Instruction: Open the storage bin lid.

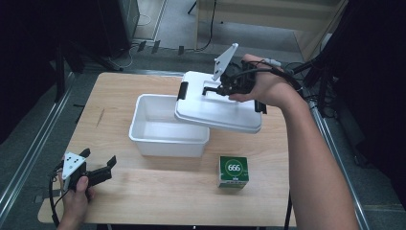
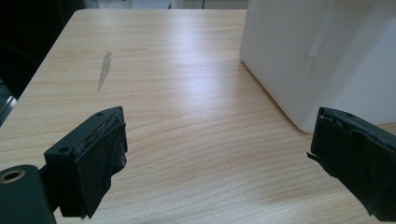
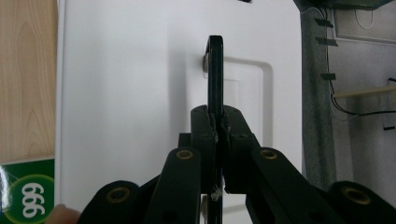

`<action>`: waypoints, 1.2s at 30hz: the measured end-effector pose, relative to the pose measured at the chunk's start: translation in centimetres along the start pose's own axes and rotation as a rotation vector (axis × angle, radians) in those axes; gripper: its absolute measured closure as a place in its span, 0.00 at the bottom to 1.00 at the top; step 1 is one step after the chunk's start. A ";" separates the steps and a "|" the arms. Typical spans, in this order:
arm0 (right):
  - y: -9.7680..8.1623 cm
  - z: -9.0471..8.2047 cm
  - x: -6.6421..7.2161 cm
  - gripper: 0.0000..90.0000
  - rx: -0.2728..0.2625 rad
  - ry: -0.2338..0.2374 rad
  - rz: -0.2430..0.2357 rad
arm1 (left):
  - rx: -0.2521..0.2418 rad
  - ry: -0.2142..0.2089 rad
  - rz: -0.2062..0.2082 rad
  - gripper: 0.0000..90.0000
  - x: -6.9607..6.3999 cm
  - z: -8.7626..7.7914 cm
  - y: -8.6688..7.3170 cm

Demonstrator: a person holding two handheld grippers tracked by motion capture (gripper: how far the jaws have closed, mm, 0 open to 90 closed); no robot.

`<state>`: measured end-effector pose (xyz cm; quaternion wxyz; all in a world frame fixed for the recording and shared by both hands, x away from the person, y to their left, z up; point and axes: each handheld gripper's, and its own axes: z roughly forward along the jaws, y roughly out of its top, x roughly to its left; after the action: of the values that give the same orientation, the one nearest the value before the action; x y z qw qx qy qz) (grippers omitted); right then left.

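Note:
A white plastic bin (image 1: 163,127) stands open in the middle of the table. Its white lid (image 1: 215,103) hangs tilted over the bin's right end. My right gripper (image 1: 214,89) is shut on the lid's black handle (image 3: 215,70), which stands on edge between the jaws in the right gripper view. The lid (image 3: 140,84) spreads white behind that handle. My left gripper (image 1: 99,160) rests low at the table's front left corner, open, nothing between its pads (image 2: 100,158). In the left gripper view the bin's wall (image 2: 303,56) rises at the upper right.
A small green box marked 666 (image 1: 233,171) sits on the wooden table (image 1: 143,191) in front of the bin's right end; its corner (image 3: 28,193) shows under the lid. Black clips (image 1: 182,90) sit on the lid's ends. Metal rails run along both table sides.

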<state>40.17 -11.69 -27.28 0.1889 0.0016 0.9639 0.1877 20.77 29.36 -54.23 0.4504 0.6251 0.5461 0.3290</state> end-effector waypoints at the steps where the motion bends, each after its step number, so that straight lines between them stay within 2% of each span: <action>1: -0.4 -0.2 0.0 0.96 0.001 -0.002 0.006 | 0.000 0.002 -0.001 0.05 0.0 0.0 0.0; 19: -6.2 -1.7 -0.2 0.96 0.036 -0.035 0.033 | -0.002 0.014 -0.003 0.05 0.0 0.1 0.0; 28: -8.2 -1.7 -0.2 0.96 0.023 -0.051 0.058 | -0.005 0.020 -0.011 0.05 0.0 0.1 0.0; 36: -10.8 -0.9 -0.2 0.96 0.055 -0.060 0.080 | -0.005 0.022 -0.011 0.05 0.1 0.0 0.0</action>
<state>40.71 -22.06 -30.36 0.2102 0.0508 0.9617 0.1684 20.83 29.40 -54.22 0.4476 0.6174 0.5537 0.3345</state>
